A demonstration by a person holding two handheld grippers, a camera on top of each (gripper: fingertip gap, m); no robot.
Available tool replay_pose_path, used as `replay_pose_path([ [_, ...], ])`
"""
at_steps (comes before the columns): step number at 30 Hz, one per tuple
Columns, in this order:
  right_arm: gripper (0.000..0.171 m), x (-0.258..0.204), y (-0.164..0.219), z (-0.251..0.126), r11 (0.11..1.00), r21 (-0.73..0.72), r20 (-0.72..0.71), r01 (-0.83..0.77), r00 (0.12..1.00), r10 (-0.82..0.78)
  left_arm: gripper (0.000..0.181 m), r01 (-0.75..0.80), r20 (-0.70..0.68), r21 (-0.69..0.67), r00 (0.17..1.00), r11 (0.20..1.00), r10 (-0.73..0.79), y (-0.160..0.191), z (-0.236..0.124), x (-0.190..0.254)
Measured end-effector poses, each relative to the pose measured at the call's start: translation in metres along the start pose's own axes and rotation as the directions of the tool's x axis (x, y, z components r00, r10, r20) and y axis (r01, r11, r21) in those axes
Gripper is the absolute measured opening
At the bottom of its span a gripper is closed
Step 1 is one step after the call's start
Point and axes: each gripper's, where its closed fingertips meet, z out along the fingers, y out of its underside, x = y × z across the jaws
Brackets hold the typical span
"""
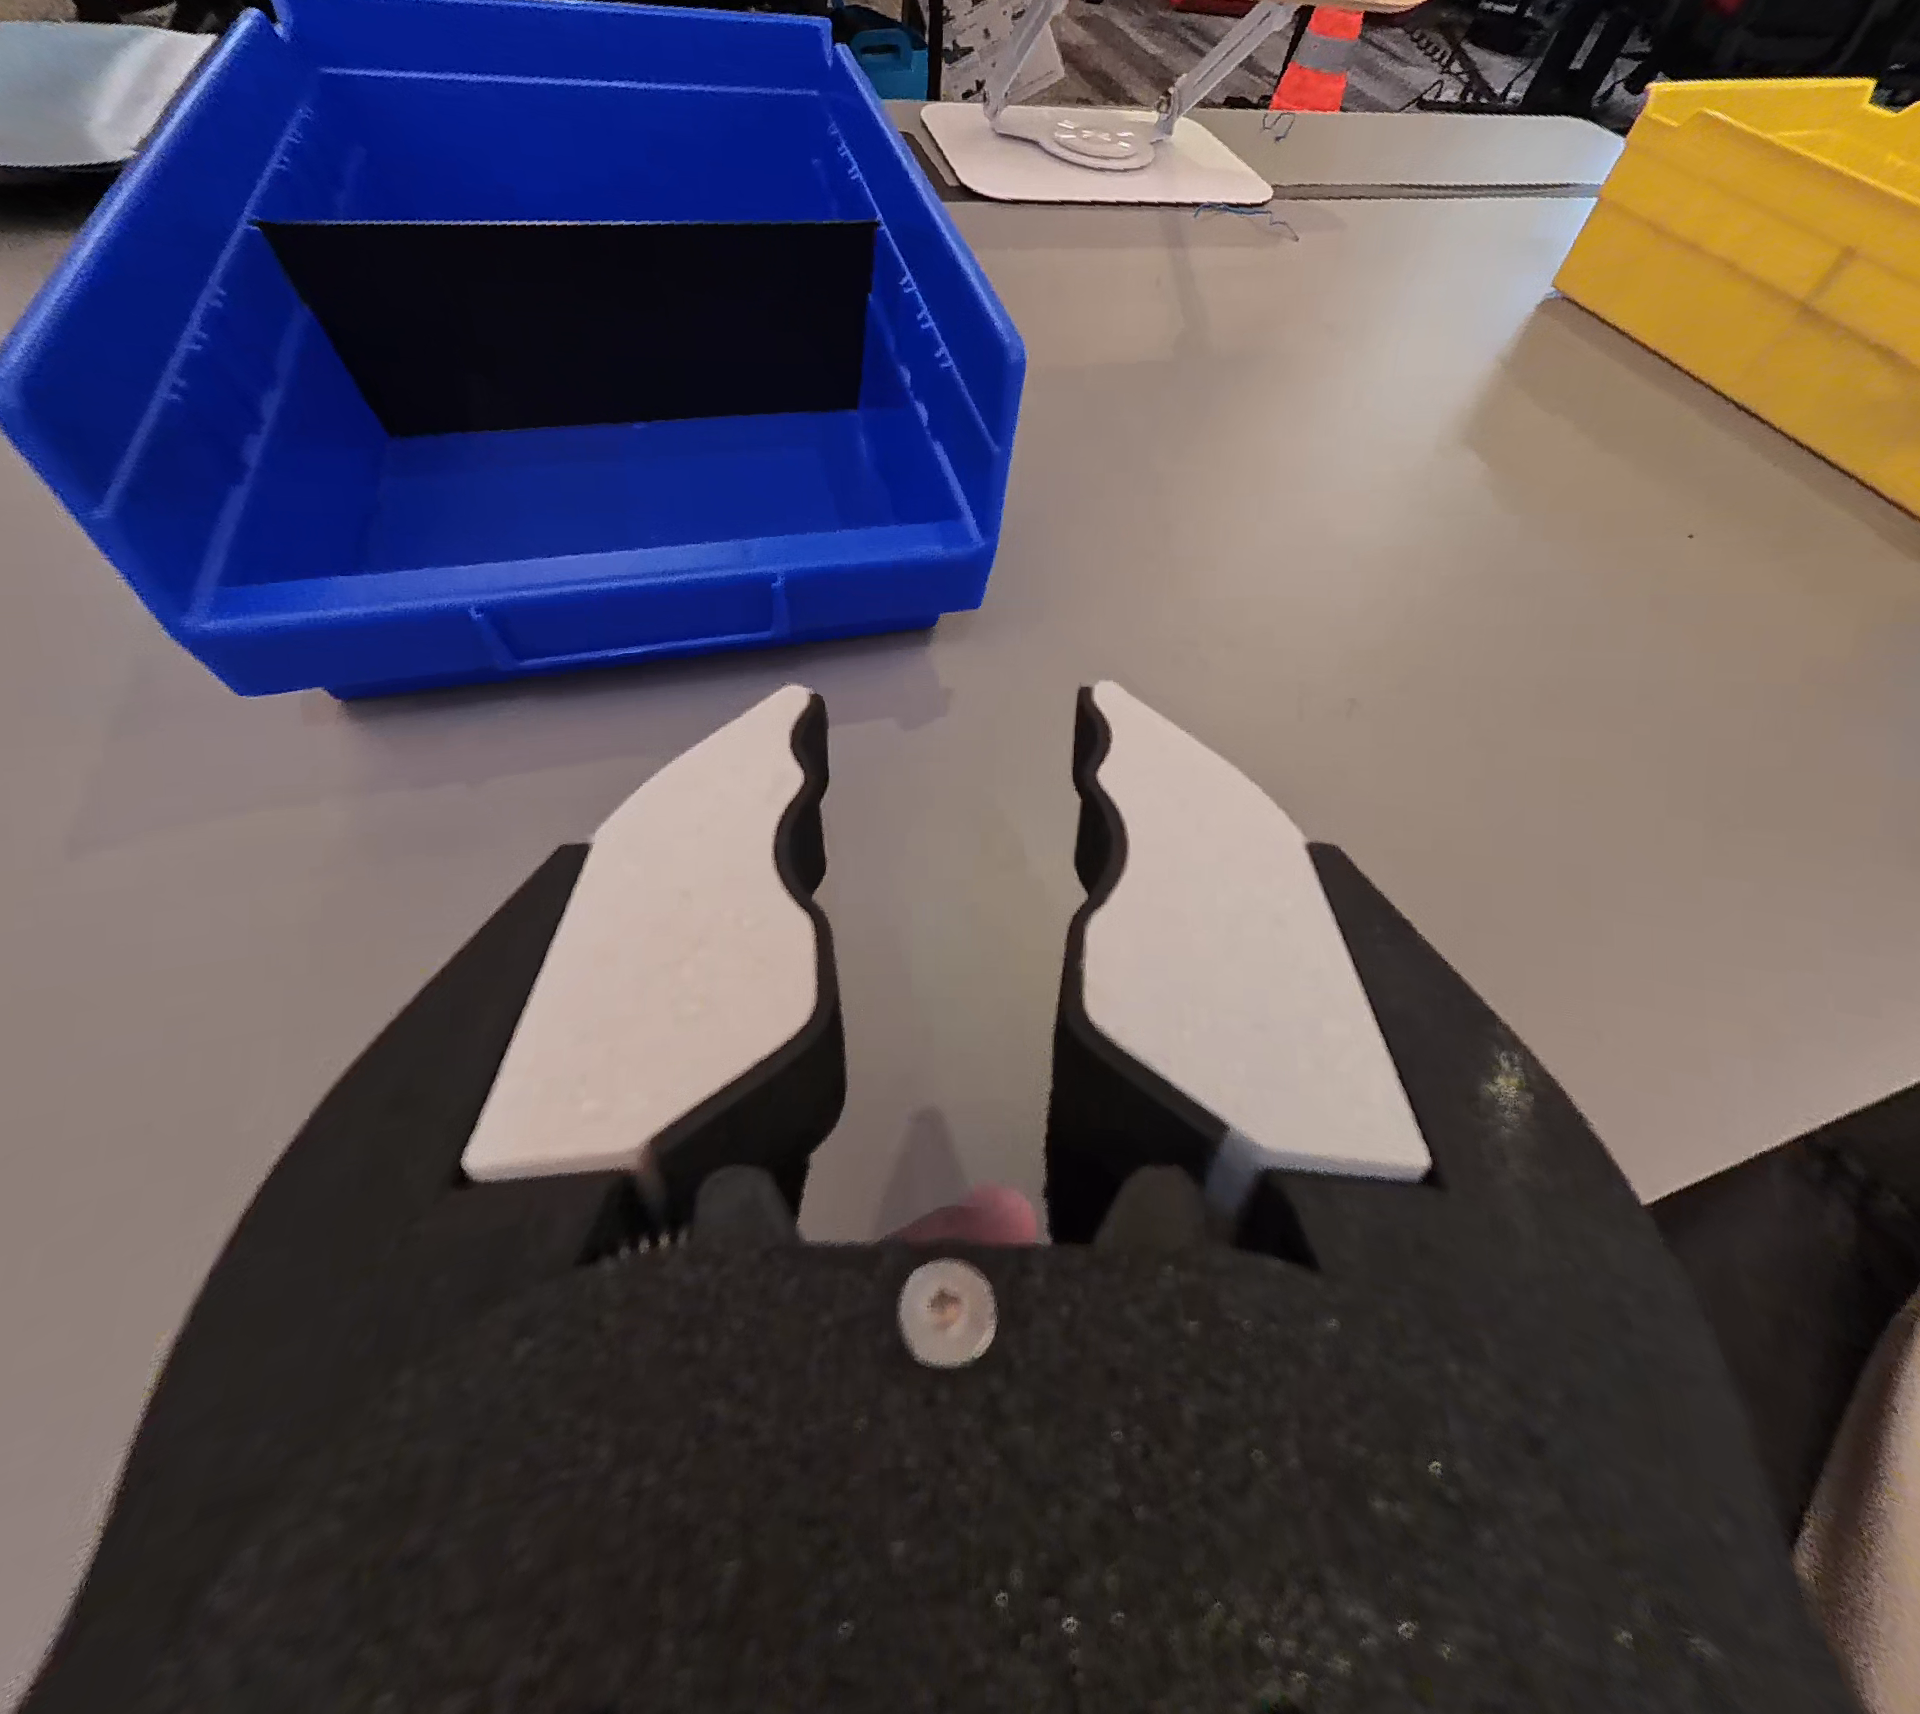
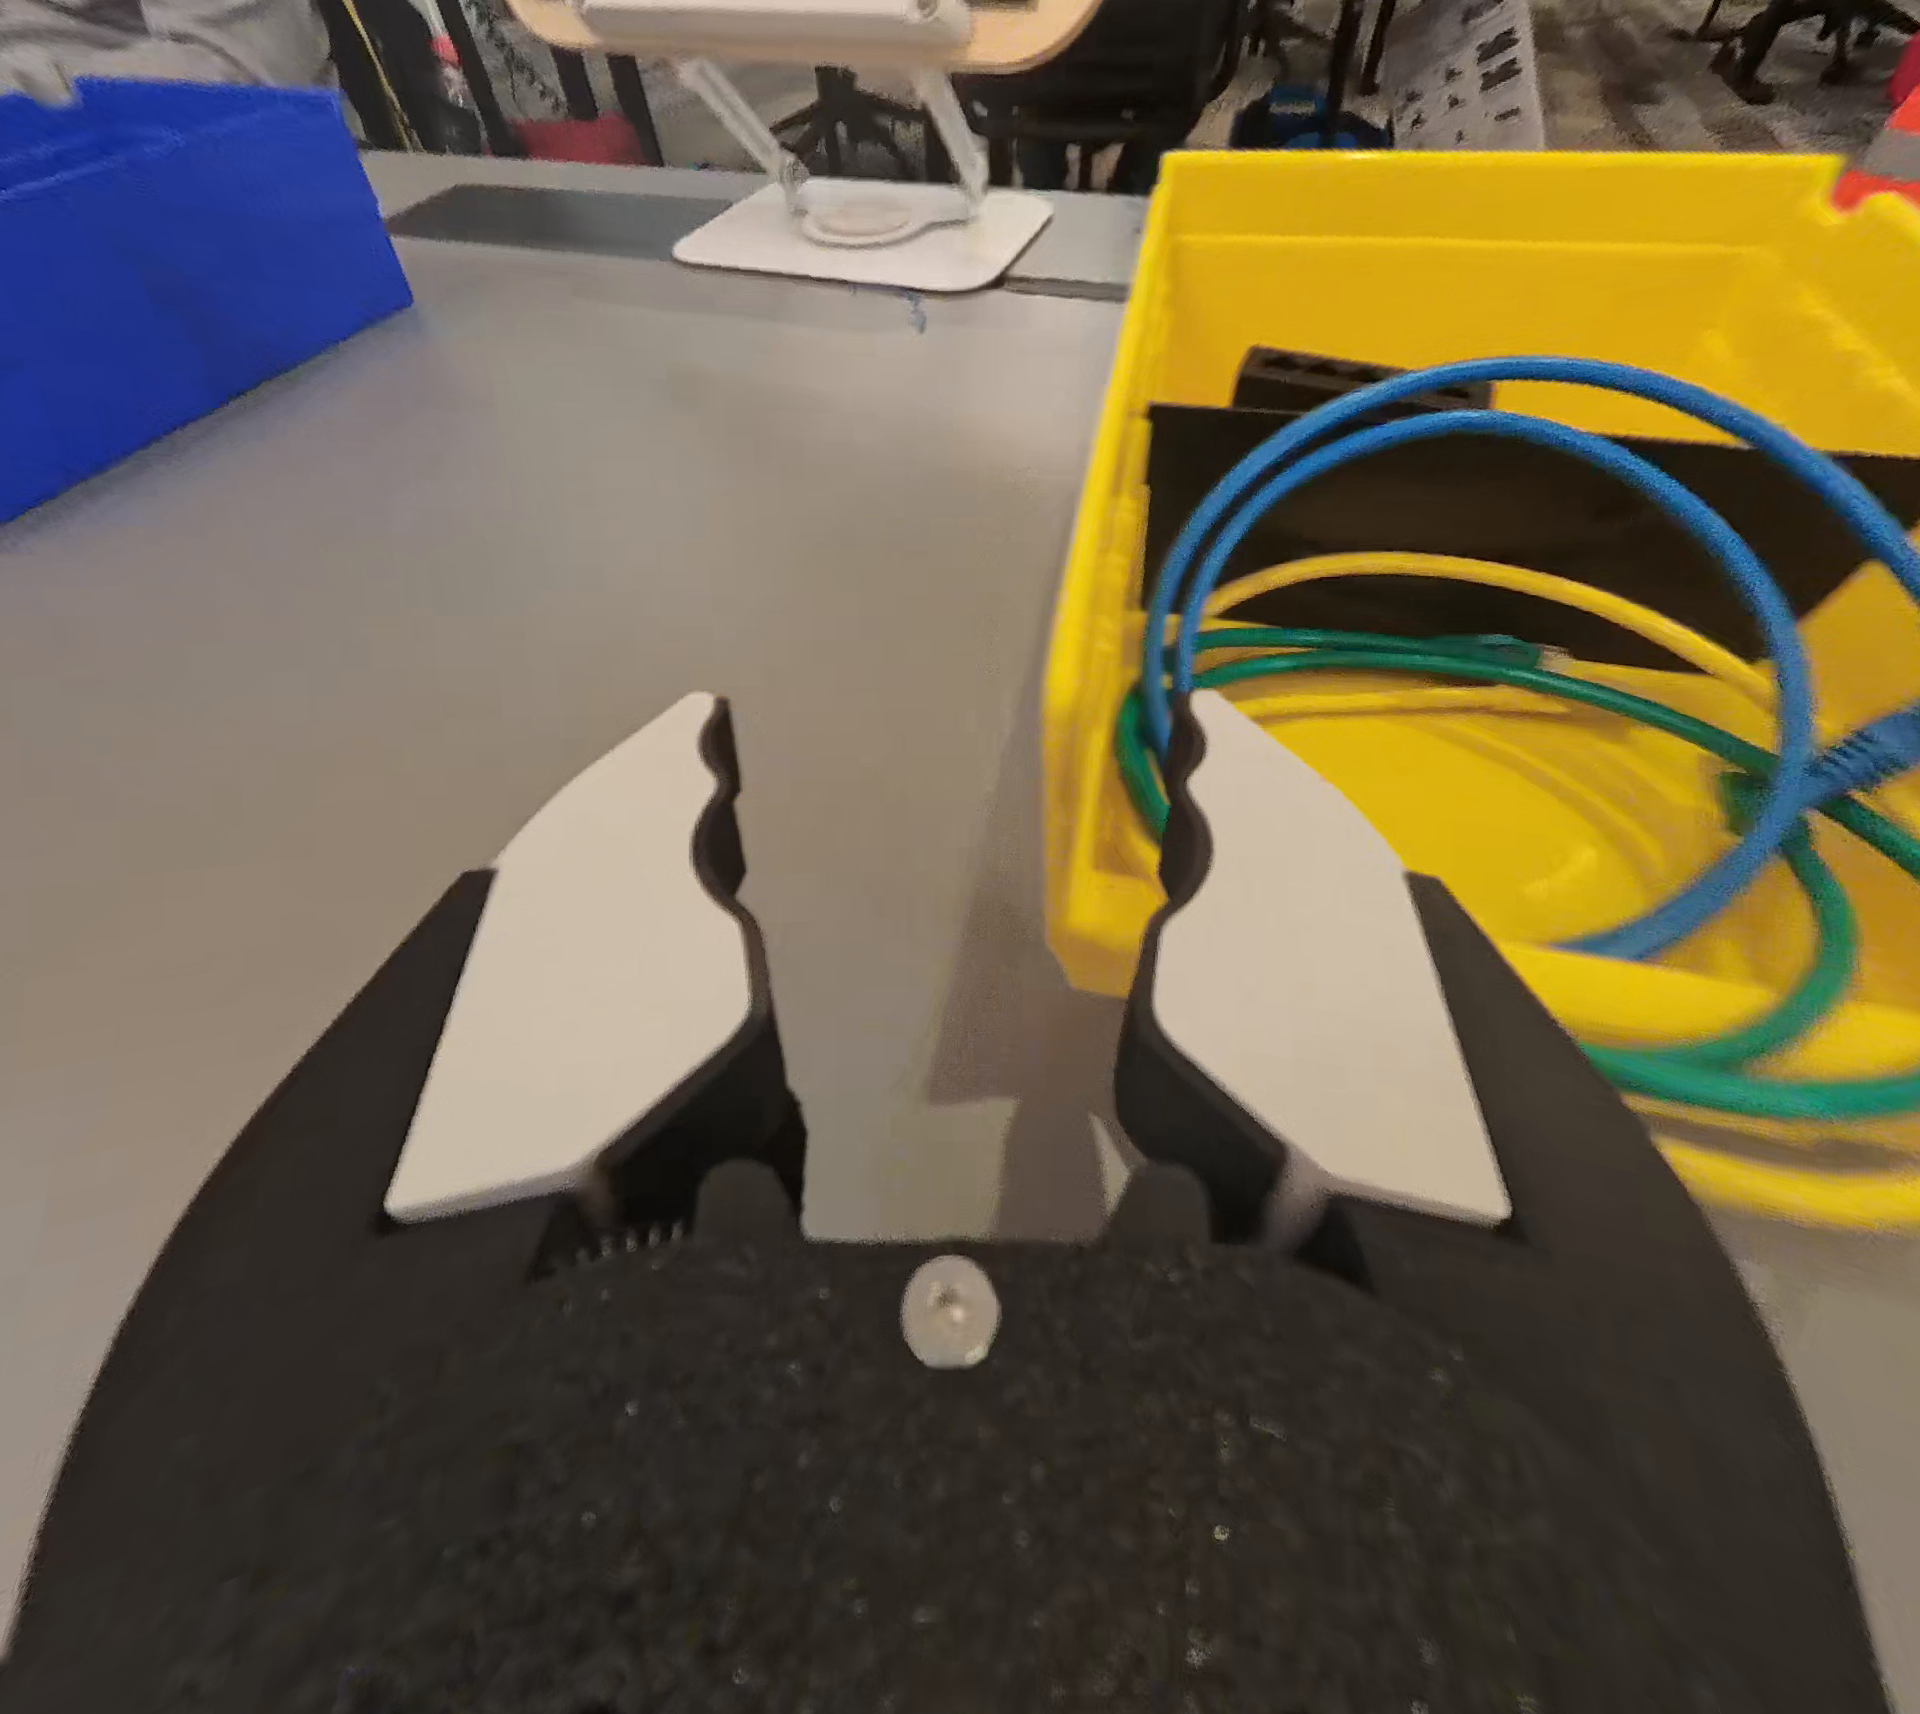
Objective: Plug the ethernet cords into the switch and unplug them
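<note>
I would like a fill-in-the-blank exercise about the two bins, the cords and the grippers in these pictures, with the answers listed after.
1. The coiled blue ethernet cord lies in the ____ plastic bin.
2. A flat black divider panel stands across the ____ plastic bin.
3. Beside the blue cord lie a yellow cord and a ____ cord.
4. The fingers of the left gripper and right gripper hold ____.

Answers: yellow; blue; green; nothing

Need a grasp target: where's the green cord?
Right wrist view, right side: green cord lies in the yellow bin, tangled with blue cord and yellow cord.
</note>
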Motion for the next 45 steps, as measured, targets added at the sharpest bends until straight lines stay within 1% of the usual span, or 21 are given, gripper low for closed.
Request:
replay_pose_path([
  [4,0.091,-0.027,0.002,0.024,0.999,-0.044,0.047,-0.03,0.998,0.032,0.046,-0.025,-0.018,-0.02,1.0,0.999,0.025,0.002,0.005,0.01],
  [7,0.101,-0.07,-0.005,0.024,0.994,-0.039,0.276,-0.099,0.955,0.106,0.053,-0.047,-0.053,-0.02,0.998,0.999,0.046,0.0,0.012,0.029],
  [10,0.074,-0.095,-0.019,0.007,0.989,0.027,0.395,-0.145,0.91,0.122,0.061,-0.069,-0.121,-0.038,0.991,0.997,0.064,0.001,0.028,0.065],
  [13,0.073,-0.102,-0.04,-0.028,0.983,0.16,0.41,-0.089,0.912,0.016,0.065,-0.105,-0.238,-0.056,0.967,0.993,0.089,0.003,0.049,0.128],
  [15,0.075,-0.082,-0.041,-0.045,0.981,0.191,0.301,-0.039,0.953,-0.021,0.064,-0.156,-0.312,-0.045,0.941,0.987,0.134,0.002,0.065,0.181],
  [17,0.072,-0.031,-0.03,-0.054,0.988,0.153,0.079,-0.033,0.997,0.021,0.063,-0.189,-0.385,-0.032,0.908,0.982,0.162,-0.002,0.085,0.239],
  [19,0.071,0.026,-0.013,-0.061,0.992,0.104,-0.16,-0.071,0.983,0.087,0.058,-0.221,-0.446,-0.031,0.876,0.975,0.184,-0.002,0.11,0.296],
  [20,0.072,0.047,-0.003,-0.067,0.995,0.075,-0.235,-0.064,0.969,0.08,0.049,-0.246,-0.441,-0.044,0.875,0.968,0.202,0.0,0.124,0.318],
  [21,0.07,0.062,0.005,-0.073,0.998,0.045,-0.286,-0.033,0.957,0.044,0.039,-0.263,-0.42,-0.055,0.881,0.963,0.217,0.0,0.139,0.335],
  [22,0.057,0.069,0.012,-0.077,1.0,0.025,-0.308,0.006,0.952,0.002,0.039,-0.269,-0.42,-0.043,0.879,0.962,0.226,-0.002,0.152,0.353],
  [24,0.073,0.076,0.023,-0.079,0.999,-0.001,-0.347,-0.034,0.937,0.032,0.041,-0.286,-0.441,-0.021,0.862,0.958,0.248,-0.007,0.171,0.386],
  [25,0.066,0.074,0.021,-0.08,0.997,0.021,-0.335,-0.073,0.939,0.076,0.041,-0.285,-0.436,-0.006,0.864,0.959,0.254,-0.011,0.178,0.396],
  [26,0.066,0.074,0.013,-0.085,0.993,0.079,-0.333,-0.086,0.937,0.108,0.04,-0.283,-0.417,0.006,0.871,0.959,0.259,-0.016,0.184,0.402],
  [28,0.055,0.081,0.002,-0.096,0.983,0.162,-0.358,-0.086,0.923,0.14,0.036,-0.286,-0.37,-0.001,0.89,0.958,0.265,-0.019,0.196,0.403],
  [32,0.065,0.098,0.024,-0.075,0.984,0.065,-0.395,-0.167,0.901,0.179,0.029,-0.256,-0.411,-0.101,0.891,0.961,0.194,0.0,0.219,0.407],
  [33,0.063,0.103,0.025,-0.069,0.984,0.058,-0.422,-0.166,0.889,0.175,0.027,-0.257,-0.409,-0.094,0.891,0.962,0.198,0.0,0.223,0.405],
  [34,0.054,0.107,0.027,-0.063,0.985,0.049,-0.45,-0.165,0.877,0.169,0.025,-0.254,-0.405,-0.09,0.893,0.963,0.198,-0.001,0.225,0.402],
  [36,0.019,0.106,0.034,-0.051,0.979,0.008,-0.461,-0.203,0.868,0.184,0.018,-0.27,-0.377,-0.12,0.903,0.955,0.208,-0.003,0.228,0.393],
  [38,0.008,0.097,0.037,-0.045,0.974,-0.02,-0.452,-0.226,0.871,0.193,0.012,-0.322,-0.314,-0.139,0.911,0.937,0.267,-0.006,0.23,0.378],
  [41,0.005,0.079,0.034,-0.036,0.981,-0.084,-0.445,-0.172,0.888,0.118,0.009,-0.25,-0.266,-0.122,0.941,0.961,0.211,-0.019,0.223,0.356],
  [45,0.005,0.044,0.008,-0.017,0.987,-0.027,-0.4,-0.159,0.906,0.135,0.009,-0.183,-0.192,-0.078,0.967,0.98,0.165,-0.042,0.207,0.314],
])
